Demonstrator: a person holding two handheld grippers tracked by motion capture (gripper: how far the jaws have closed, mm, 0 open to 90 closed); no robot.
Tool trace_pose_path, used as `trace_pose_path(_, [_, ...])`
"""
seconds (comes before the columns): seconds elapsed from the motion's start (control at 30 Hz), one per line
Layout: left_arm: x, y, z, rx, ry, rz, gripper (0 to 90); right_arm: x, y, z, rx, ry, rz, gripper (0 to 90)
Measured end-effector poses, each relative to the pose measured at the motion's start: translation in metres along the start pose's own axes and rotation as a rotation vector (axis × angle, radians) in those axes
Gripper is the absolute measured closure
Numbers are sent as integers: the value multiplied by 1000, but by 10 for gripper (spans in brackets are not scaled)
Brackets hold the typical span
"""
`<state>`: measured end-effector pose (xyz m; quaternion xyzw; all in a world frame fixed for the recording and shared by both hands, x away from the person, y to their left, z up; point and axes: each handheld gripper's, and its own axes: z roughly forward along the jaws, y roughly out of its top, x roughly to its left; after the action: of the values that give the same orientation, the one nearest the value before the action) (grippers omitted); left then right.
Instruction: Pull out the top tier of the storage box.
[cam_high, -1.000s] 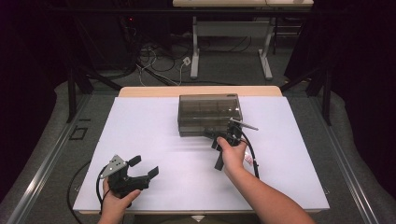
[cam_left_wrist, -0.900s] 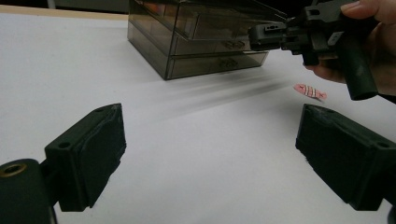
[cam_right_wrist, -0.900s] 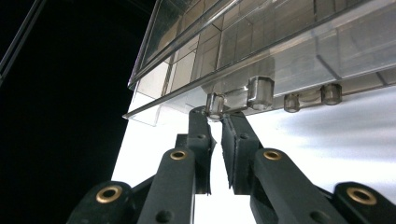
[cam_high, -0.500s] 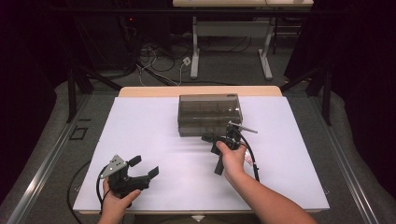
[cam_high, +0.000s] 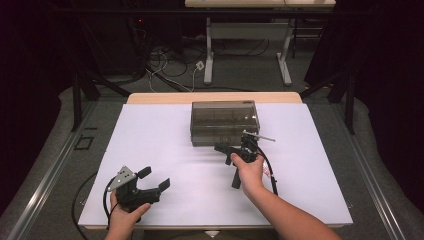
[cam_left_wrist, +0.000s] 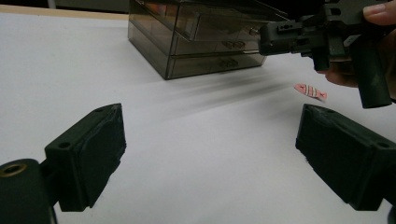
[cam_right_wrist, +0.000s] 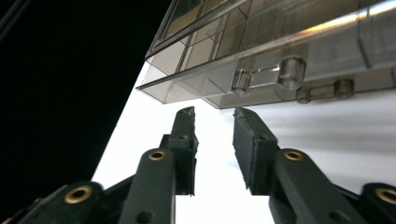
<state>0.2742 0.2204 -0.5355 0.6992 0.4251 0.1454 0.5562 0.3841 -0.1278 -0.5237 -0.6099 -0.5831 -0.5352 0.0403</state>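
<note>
A smoky clear drawer box (cam_high: 225, 122) stands at the middle back of the white table (cam_high: 165, 145). In the left gripper view the drawer box (cam_left_wrist: 196, 42) has its top drawer slid a little out. My right gripper (cam_high: 236, 148) sits just before the box front. In the right gripper view the right gripper (cam_right_wrist: 215, 114) points up at a drawer handle (cam_right_wrist: 266, 74); its jaws have just been opening and stand slightly apart with nothing between them. My left gripper (cam_high: 155, 178) rests wide open near the front left edge, and the left gripper (cam_left_wrist: 210, 126) holds nothing.
A small pink striped fish-shaped piece (cam_left_wrist: 310, 91) lies on the table beside the right hand; the same piece (cam_high: 268, 172) shows in the high view. Cables trail from both grippers. Dark floor, desk legs and wires lie beyond the table's far edge.
The right gripper's jaws have parted a little in front of the box. The left gripper has stayed put.
</note>
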Motion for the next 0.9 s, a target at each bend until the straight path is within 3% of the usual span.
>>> trace_pose_path(0.13, [0,0,0,0,0,-3,83,1,3,-2,-25,1,-47,627])
trace_pose_path(0.4, [0,0,0,0,0,-1,83,1,7,-5,-11,-17,-114,520])
trace_pose_path(0.53, [0,0,0,1,-1,1,83,1,7,-5,1,-12,-114,431])
trace_pose_path(0.73, [0,0,0,0,1,0,83,4,6,-10,-1,-28,-175,406])
trace_pose_path(0.9, [0,0,0,0,0,1,83,6,5,-15,18,-14,-185,396])
